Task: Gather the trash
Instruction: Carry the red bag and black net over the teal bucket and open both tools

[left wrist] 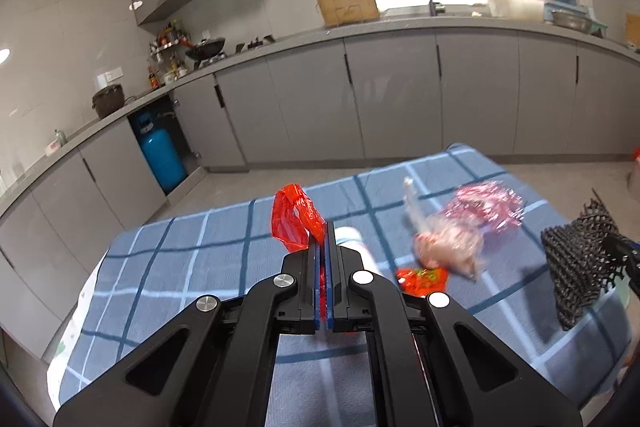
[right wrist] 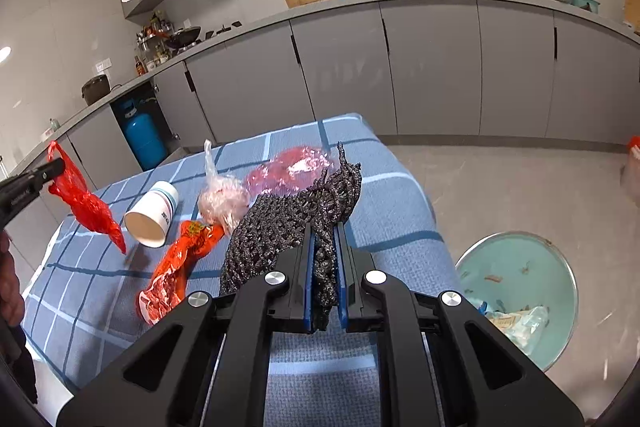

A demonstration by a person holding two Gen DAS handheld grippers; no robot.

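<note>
My left gripper [left wrist: 324, 227] is shut on a red plastic bag [left wrist: 294, 217], which hangs above the blue checked tablecloth [left wrist: 180, 255]; the right wrist view shows the same red bag [right wrist: 86, 203] dangling at far left. My right gripper [right wrist: 323, 227] is shut on a black foam net [right wrist: 296, 219], also visible as the black net [left wrist: 576, 259] at the right edge. On the cloth lie a white paper cup [right wrist: 154, 213] on its side, an orange-red wrapper [right wrist: 176, 267], a clear knotted bag [right wrist: 222, 201] and a pink crinkled film [right wrist: 288, 167].
A teal trash bin [right wrist: 520, 291] with some litter inside stands on the floor right of the table. Grey kitchen cabinets [left wrist: 392, 99] and a counter run behind. A blue gas cylinder [left wrist: 160, 157] sits in an open cabinet bay.
</note>
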